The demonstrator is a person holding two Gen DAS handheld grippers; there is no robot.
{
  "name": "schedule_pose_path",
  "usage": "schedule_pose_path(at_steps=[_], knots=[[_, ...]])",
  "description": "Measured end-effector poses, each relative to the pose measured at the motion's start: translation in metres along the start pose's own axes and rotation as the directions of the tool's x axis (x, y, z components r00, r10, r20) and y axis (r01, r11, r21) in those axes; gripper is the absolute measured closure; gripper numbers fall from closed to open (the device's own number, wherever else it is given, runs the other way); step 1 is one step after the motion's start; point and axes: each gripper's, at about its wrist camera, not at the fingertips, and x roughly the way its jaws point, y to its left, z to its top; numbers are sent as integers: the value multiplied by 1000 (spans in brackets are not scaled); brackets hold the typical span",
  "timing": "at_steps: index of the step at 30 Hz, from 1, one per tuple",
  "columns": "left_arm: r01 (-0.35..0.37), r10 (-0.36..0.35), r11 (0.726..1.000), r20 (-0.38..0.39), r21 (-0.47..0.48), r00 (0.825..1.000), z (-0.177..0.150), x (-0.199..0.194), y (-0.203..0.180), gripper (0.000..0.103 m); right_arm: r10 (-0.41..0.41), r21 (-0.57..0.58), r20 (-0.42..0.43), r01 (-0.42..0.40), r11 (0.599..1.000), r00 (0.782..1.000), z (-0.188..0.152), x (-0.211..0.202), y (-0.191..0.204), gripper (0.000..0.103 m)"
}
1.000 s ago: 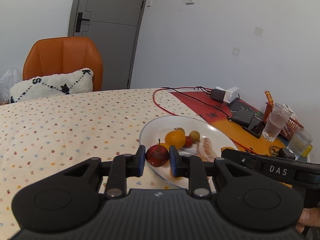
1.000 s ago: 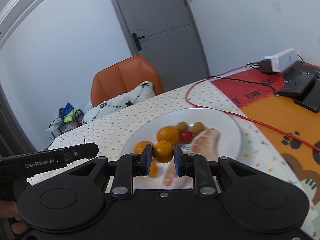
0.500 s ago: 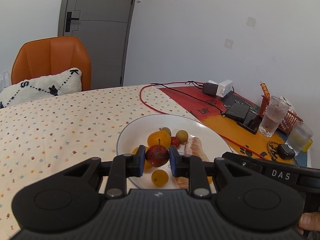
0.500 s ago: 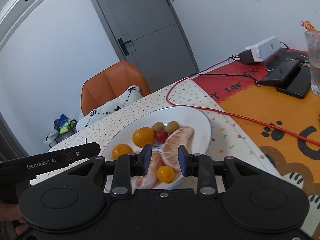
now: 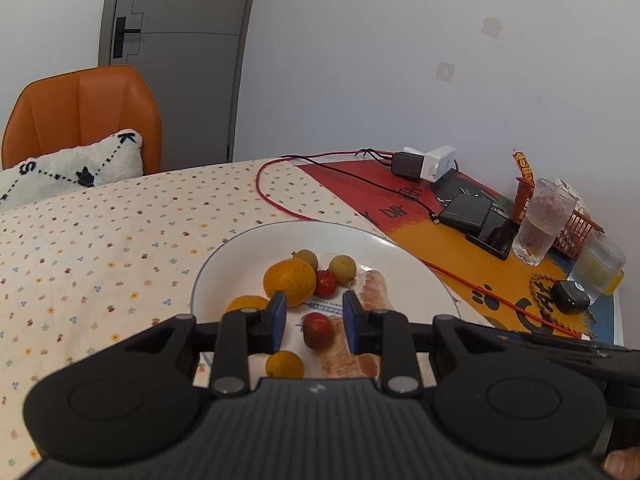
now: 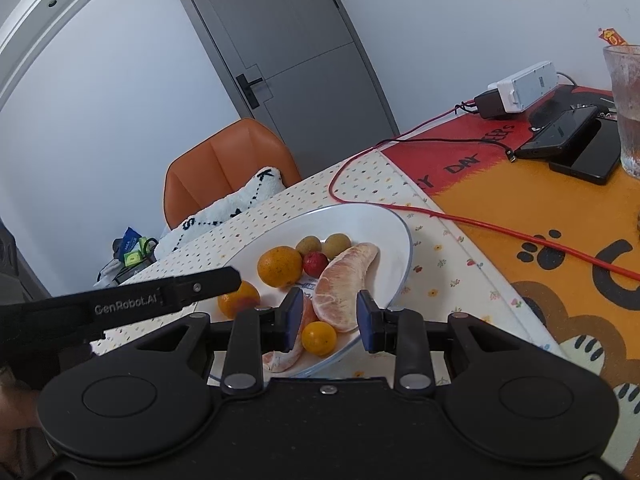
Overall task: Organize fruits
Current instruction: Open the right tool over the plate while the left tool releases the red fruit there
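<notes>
The left gripper (image 5: 314, 322) hangs over the near side of the plate (image 5: 404, 252), its fingers (image 5: 276, 320) apart and holding nothing; a red fruit (image 5: 318, 330) lies on the plate between them, touching neither. Below it a small orange fruit (image 5: 285, 364) is partly cut off by the gripper body, as are the near ends of the peeled segments (image 5: 372, 288). Another orange (image 5: 247, 303) shows only its top behind the left finger. Farther back sit a big orange (image 5: 290, 281), a second red fruit (image 5: 326, 283) and two tan fruits (image 5: 343, 268), possibly longans.

The right gripper (image 6: 327, 322) also has its fingers (image 6: 294, 316) spread, empty, above the plate's near rim (image 6: 404, 276) on the desk (image 5: 100, 240). A pale segment (image 6: 346, 284) lies in the gap between them; a second is mostly hidden by the left finger.
</notes>
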Motion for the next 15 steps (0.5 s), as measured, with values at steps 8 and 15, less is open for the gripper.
schedule_pose_path(at_steps=[8,15], knots=[[-20,20,999,-10,-32,1000,-5,-11,15,75,9,1,-2,-9,1000,1000,-2,1,4,69],[-34,33,998,-9,-49,999,-7,-25,24,72,12,-14,-4,-12,1000,1000,-3,-1,14,64]])
